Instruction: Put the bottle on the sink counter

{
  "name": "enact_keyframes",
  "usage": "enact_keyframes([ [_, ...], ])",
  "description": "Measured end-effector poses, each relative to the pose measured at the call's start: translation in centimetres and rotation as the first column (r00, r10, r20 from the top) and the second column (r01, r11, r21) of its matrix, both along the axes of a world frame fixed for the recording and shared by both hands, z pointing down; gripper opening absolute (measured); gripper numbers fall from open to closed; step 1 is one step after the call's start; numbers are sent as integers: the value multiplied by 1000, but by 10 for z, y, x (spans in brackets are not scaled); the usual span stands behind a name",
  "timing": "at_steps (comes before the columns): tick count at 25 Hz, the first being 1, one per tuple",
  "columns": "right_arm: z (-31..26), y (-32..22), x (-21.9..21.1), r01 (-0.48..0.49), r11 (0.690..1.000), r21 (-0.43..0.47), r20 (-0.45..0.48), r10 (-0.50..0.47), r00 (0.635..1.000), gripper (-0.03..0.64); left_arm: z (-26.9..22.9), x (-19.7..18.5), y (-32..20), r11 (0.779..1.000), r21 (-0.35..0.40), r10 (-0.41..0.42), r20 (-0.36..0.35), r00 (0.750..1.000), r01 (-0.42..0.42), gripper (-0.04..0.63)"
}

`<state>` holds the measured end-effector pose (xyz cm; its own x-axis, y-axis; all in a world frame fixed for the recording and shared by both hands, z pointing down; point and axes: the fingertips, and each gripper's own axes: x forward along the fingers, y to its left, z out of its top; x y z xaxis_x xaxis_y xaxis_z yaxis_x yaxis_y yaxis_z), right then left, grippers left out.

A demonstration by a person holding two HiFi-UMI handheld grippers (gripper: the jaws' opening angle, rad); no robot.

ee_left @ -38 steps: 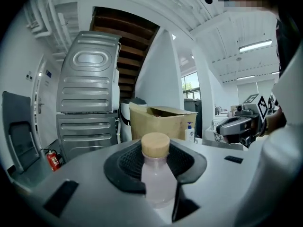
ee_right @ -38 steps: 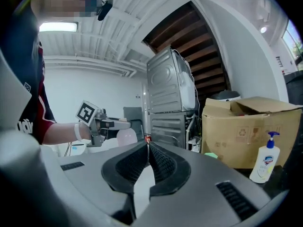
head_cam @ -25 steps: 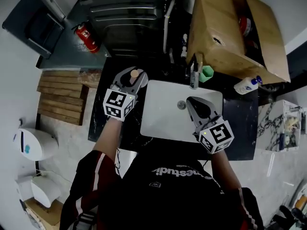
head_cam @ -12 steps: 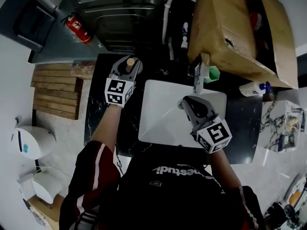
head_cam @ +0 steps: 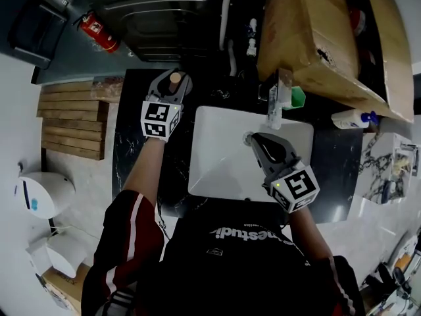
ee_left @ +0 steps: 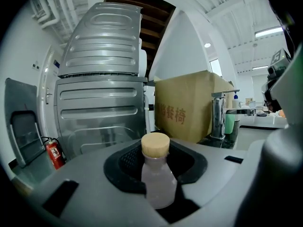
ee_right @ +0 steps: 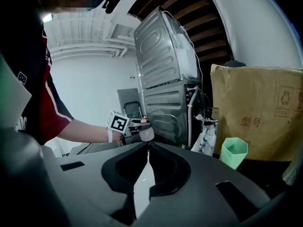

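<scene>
— What is showing at the far left of the room?
— A white container (head_cam: 45,196) is standing on the pale floor. Wooden slats (head_cam: 69,120) are lying beside the black marble counter (head_cam: 135,157). A red fire extinguisher (head_cam: 99,33) is standing by a ribbed steel machine (head_cam: 158,12).
— And the bottle?
— The left gripper (head_cam: 174,79) is clasping the bottle (ee_left: 158,183) upright, its jaws pressing the pale body below the tan cap. It is over the counter, left of the white sink basin (head_cam: 223,157). I cannot tell whether its base is touching the marble.
— Further right?
— The right gripper (head_cam: 255,139) is hovering over the basin, its jaws pressed together on nothing. Beyond it, a faucet (head_cam: 276,104), a green cup (head_cam: 299,97) and a cardboard box (head_cam: 309,38) are sitting along the counter's back.
</scene>
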<state>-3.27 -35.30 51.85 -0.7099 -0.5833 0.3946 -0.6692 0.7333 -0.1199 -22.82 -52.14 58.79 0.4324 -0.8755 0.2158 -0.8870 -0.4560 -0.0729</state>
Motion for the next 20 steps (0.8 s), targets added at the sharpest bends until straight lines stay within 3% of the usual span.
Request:
enact_keyframes([
  [12,-13,11,11,-31,999,14,-4,31,1000,43,-1,-1,-2,999,-52,-8,0,1000,8,146],
  [20,-44,27,18,-55,995,83,29,53,998,43,-70,-10,48,998,54,-32,7,999,32,176],
])
